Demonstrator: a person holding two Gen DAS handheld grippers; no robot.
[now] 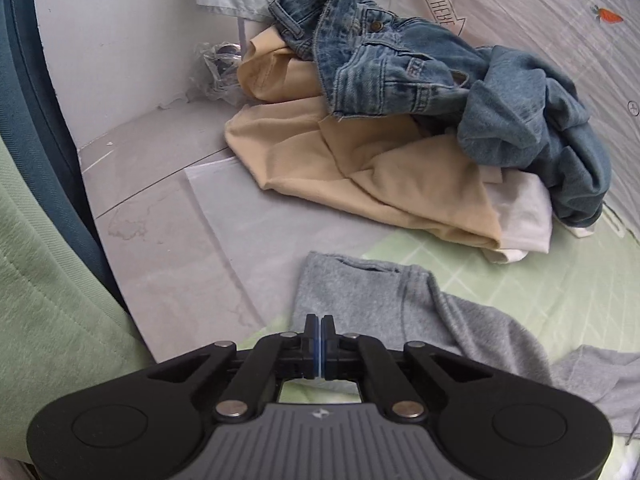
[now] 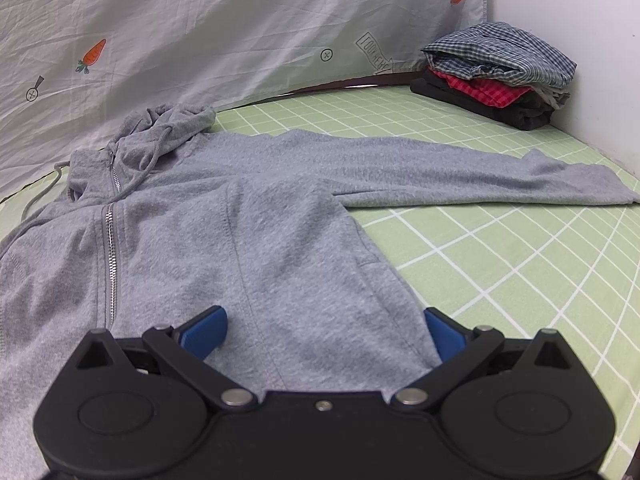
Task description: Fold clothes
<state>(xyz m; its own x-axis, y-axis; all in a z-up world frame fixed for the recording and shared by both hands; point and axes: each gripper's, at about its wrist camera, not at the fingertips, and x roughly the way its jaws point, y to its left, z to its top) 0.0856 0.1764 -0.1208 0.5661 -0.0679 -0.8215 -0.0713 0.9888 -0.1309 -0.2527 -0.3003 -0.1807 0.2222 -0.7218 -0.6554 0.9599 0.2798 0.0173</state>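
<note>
Grey zip hoodie (image 2: 248,240) spread flat on a green checked sheet (image 2: 520,264).
Left gripper (image 1: 320,326) fingers pressed together, apparently on nothing, above its sleeve; right gripper (image 2: 324,330) spread wide over the hem.

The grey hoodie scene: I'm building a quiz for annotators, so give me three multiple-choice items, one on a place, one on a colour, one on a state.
1. Where does the folded stack of clothes sit?
A. on the hoodie
B. in the far corner by the wall
C. under the jeans

2. What colour is the garment under the jeans?
A. red
B. black
C. beige

3. How do the right gripper's jaws stand?
A. wide open over the hoodie's hem
B. shut on a sleeve
C. shut on the zipper

Answers:
1 B: the folded stack lies against the white wall, apart from the grey hoodie.
2 C: the beige garment spreads beneath the jeans.
3 A: the right gripper has its blue pads far apart.
</note>
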